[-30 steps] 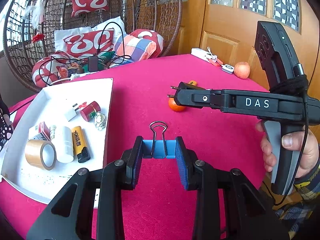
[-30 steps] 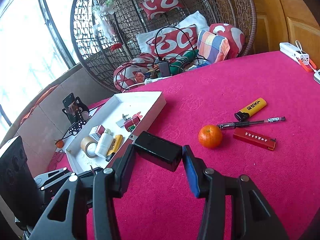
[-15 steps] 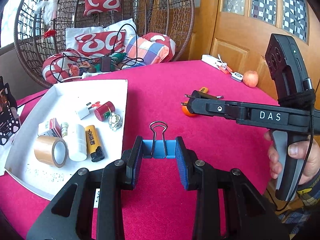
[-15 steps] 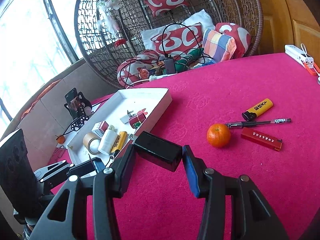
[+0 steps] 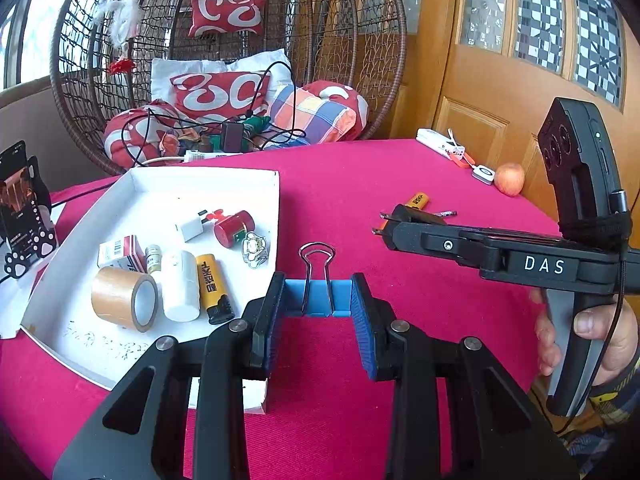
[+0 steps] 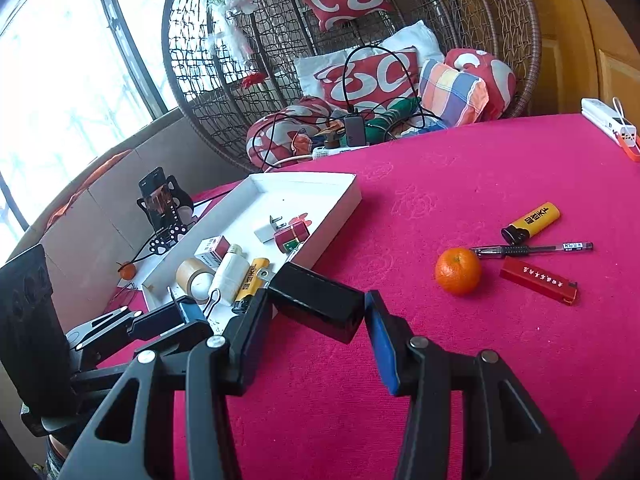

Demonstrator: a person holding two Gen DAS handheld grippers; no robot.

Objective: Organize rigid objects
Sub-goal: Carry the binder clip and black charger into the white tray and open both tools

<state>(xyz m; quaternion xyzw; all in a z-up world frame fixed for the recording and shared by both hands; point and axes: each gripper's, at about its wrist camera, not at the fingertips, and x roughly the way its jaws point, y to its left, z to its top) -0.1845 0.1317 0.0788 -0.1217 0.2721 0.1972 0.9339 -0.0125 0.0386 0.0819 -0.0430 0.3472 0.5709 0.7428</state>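
While left claw (image 5: 318, 316) pinches binder clip (image 5: 318, 294) | right claw (image 6: 316, 322) grips charger (image 6: 316, 306) | tray (image 5: 276, 208) edge adjacent

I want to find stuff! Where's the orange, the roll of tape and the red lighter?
orange (image 6: 458, 271): right wrist view, middle of its peel.
roll of tape (image 5: 120, 298): left wrist view, its brown outer side.
red lighter (image 6: 536, 279): right wrist view, middle of its body.

Tray (image 5: 256, 176) left of the left claw (image 5: 318, 300), on the table.
Inside: tape roll (image 5: 122, 298), bottle (image 5: 180, 284), lighter (image 5: 214, 286). Orange (image 6: 458, 270), pen (image 6: 532, 249) right of the right claw (image 6: 316, 312).
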